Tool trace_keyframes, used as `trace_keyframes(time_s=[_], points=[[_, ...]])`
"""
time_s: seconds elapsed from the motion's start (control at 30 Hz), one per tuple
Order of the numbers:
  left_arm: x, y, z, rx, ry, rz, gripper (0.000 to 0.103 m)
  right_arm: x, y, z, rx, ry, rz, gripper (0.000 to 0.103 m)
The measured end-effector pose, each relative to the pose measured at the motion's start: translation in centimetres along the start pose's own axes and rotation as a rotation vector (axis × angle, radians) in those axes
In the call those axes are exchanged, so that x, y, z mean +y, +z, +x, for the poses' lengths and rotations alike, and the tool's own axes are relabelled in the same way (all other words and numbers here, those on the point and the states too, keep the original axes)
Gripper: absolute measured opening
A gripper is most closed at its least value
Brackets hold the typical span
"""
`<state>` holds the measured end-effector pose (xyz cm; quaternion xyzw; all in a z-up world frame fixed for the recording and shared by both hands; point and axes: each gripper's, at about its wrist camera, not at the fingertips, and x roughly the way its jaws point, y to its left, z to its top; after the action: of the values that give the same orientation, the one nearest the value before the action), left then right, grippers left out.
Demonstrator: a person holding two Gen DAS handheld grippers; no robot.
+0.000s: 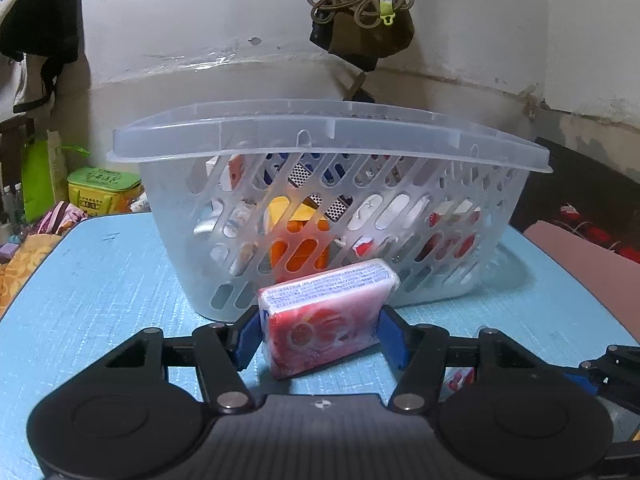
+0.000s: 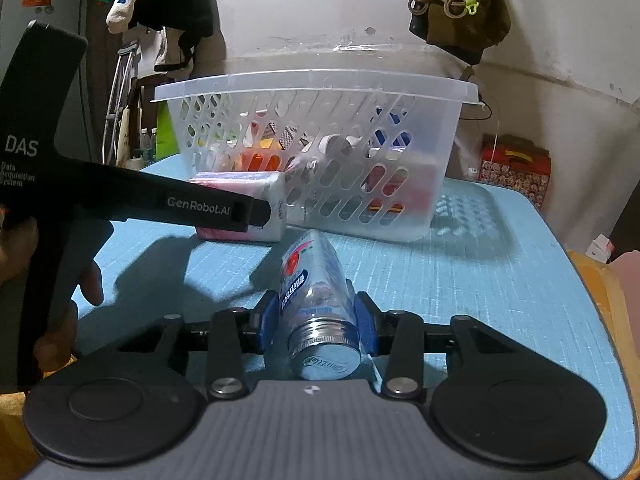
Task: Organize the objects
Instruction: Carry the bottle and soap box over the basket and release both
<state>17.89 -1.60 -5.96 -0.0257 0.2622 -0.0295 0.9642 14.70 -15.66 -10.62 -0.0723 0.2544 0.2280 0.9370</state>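
A pink flowered tissue pack (image 1: 324, 312) stands on edge on the blue table (image 1: 100, 280), just in front of the clear slotted basket (image 1: 328, 132). My left gripper (image 1: 320, 336) is shut on it, a blue pad against each end. The right wrist view shows that gripper's black finger (image 2: 200, 208) from the side, across the same pack (image 2: 240, 182). My right gripper (image 2: 316, 320) is shut on a small clear bottle (image 2: 312, 280) with a blue and red label, lying with its silver cap toward the camera. The basket (image 2: 312, 80) holds several small boxes and packets.
A person's hand (image 2: 88, 280) holds the left gripper's handle. A green and yellow box (image 1: 104, 188) sits beyond the table's left edge, and a red patterned box (image 2: 516, 168) past the far right corner. A bag with cords (image 1: 360, 20) hangs on the wall above the basket.
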Motion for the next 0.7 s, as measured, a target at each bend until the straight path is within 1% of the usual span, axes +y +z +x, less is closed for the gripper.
trace_keyframes(time_s=[0.17,0.47,0.7], points=[[0.3,-0.2,-0.4,-0.029,-0.012,0.003,0.062,0.2,0.3,-0.4,-0.012,-0.006,0.006,0.045],[2.6,-0.6,-3.2,-0.082,-0.015,-0.018,0.062,0.6,1.4,-1.6,-0.040,-0.012,0.018,0.045],[3.4,-0.7,-5.1,-0.119,-0.023,-0.012,0.062,0.4,2.6,-2.9,-0.066,-0.018,0.062,0.045]])
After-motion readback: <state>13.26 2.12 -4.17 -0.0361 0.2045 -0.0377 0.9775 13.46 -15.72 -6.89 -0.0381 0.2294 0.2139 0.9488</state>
